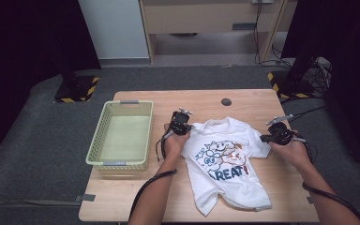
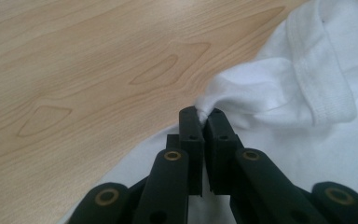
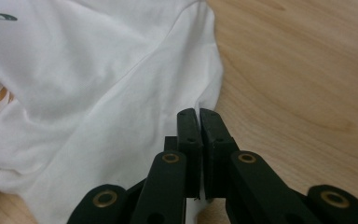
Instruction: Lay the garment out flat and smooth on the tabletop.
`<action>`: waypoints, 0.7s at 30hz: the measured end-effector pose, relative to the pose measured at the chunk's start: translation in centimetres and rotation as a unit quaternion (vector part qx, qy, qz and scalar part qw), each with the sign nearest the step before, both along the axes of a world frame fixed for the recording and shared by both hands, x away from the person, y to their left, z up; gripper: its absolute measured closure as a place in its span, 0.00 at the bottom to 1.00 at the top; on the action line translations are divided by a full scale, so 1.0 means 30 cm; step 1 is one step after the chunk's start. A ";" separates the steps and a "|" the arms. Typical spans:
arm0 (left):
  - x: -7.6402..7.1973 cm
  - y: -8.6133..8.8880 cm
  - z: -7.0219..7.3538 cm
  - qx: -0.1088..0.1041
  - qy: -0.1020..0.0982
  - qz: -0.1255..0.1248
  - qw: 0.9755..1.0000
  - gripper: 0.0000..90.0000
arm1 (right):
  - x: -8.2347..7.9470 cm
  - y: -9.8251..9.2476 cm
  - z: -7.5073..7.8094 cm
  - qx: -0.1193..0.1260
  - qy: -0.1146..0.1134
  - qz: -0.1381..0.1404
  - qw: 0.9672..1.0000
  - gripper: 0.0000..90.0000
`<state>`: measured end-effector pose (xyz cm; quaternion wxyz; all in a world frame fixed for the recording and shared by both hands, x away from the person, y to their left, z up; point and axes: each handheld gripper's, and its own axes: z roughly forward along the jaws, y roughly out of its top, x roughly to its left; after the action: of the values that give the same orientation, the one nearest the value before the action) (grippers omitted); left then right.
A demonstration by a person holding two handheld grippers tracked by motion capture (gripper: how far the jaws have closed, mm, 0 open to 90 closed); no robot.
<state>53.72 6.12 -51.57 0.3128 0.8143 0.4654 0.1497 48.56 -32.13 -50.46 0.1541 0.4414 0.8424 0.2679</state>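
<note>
White T-shirt (image 1: 227,161) lies spread, print up, on the right half of the table (image 1: 122,197). Left tongs (image 1: 181,125) are pinched tight on a bunch of cloth at the shirt's shoulder edge; right tongs (image 1: 274,136) are closed on the opposite sleeve's edge. A pale green basket (image 1: 122,136) sits left of the left hand (image 1: 173,143), apart from the shirt; a small dark disc (image 1: 226,101) lies beyond the collar.

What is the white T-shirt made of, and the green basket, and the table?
T-shirt: soft knit cloth, probably cotton; it wrinkles and its collar is ribbed.
Basket: looks like pale green plastic, matte, with moulded slots in its walls.
Table: light wood or wood-look laminate, smooth; grain lines show.
</note>
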 end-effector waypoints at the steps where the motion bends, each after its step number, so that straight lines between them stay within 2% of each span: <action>1: 0.004 0.000 0.003 -0.004 -0.004 0.005 1.000 0.97 | 0.005 -0.004 0.007 -0.004 -0.002 -0.001 1.000 0.98; 5: 0.017 0.015 0.011 -0.019 -0.016 0.031 0.999 0.97 | 0.028 -0.029 0.033 -0.022 -0.011 -0.017 1.000 0.98; 9: 0.031 0.035 0.001 -0.040 -0.012 0.047 0.998 0.97 | 0.044 -0.066 0.054 -0.016 -0.026 -0.047 0.998 0.98; 10: 0.032 0.035 -0.005 -0.041 -0.012 0.046 0.998 0.95 | 0.044 -0.070 0.054 -0.014 -0.028 -0.052 0.998 0.97; 11: 0.032 0.033 -0.010 -0.037 -0.009 0.044 0.998 0.88 | 0.044 -0.071 0.050 -0.011 -0.027 -0.053 0.998 0.95; 13: 0.023 0.033 -0.009 -0.036 -0.012 0.045 0.998 0.74 | 0.039 -0.069 0.039 -0.013 -0.030 -0.057 0.998 0.81; 16: 0.004 0.041 0.018 -0.043 -0.020 0.051 0.998 0.50 | 0.023 -0.075 0.035 0.006 -0.044 -0.072 0.996 0.56; 18: -0.014 0.045 0.044 -0.051 -0.019 0.050 0.997 0.44 | 0.005 -0.077 0.043 0.023 -0.052 -0.073 0.996 0.50; 20: -0.040 0.044 0.070 -0.057 -0.017 0.044 0.997 0.38 | -0.020 -0.072 0.057 0.026 -0.060 -0.072 0.995 0.42; 21: -0.059 0.041 0.082 -0.060 -0.018 0.039 0.997 0.37 | -0.037 -0.068 0.066 0.031 -0.064 -0.069 0.995 0.41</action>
<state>51.97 7.36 -49.11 0.3630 0.7726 0.4994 0.1482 47.46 -34.19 -48.49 0.2125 0.4850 0.7895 0.3104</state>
